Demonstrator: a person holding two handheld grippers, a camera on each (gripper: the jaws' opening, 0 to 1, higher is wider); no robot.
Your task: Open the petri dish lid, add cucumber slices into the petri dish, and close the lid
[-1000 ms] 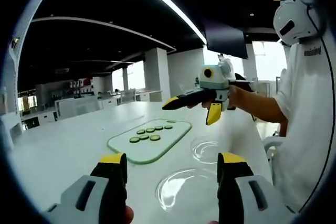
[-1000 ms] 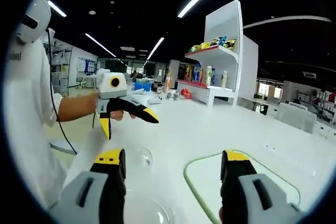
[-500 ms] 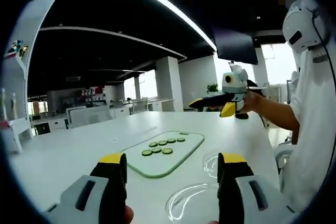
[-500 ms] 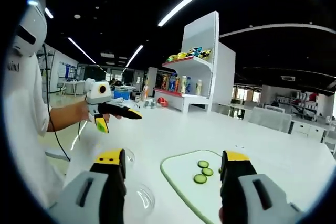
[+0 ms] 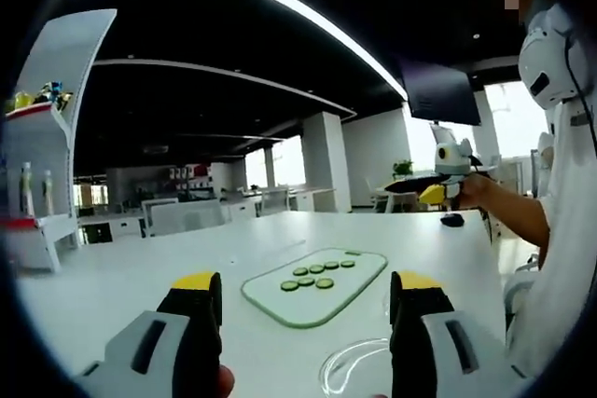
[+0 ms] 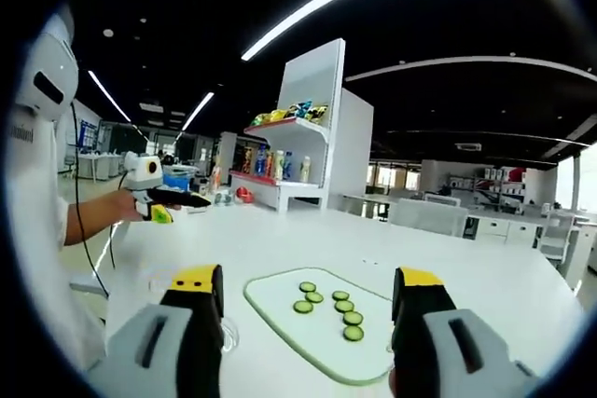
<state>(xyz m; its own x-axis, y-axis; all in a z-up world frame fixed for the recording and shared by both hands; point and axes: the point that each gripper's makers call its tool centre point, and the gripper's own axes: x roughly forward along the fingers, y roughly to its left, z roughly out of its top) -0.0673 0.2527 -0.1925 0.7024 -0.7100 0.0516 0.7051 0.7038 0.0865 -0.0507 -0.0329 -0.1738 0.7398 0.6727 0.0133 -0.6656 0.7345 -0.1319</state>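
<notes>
A pale green cutting board (image 5: 362,277) lies on the white table with several cucumber slices (image 5: 317,275) in two rows. The rim of a clear petri dish (image 5: 354,365) shows near me, between my left gripper's jaws. My left gripper (image 5: 306,300) is open and holds nothing. My right gripper (image 5: 415,191) hangs high at the right in a person's hand. In the right gripper view the board (image 6: 322,337) and slices (image 6: 331,305) lie ahead of my open, empty right gripper (image 6: 306,295). A glass edge (image 6: 227,333) peeks beside its left jaw. The left gripper (image 6: 177,207) is far to the left.
The person in a white shirt (image 5: 560,258) stands at the table's right edge. A white shelf unit with bottles and snacks (image 6: 294,167) stands beyond the table. Desks and chairs (image 6: 448,212) fill the background.
Both hands have pulled apart and back, so each gripper looks smaller and farther in the other's view. The board with slices now sits centred in the right gripper view. Both stay open.
</notes>
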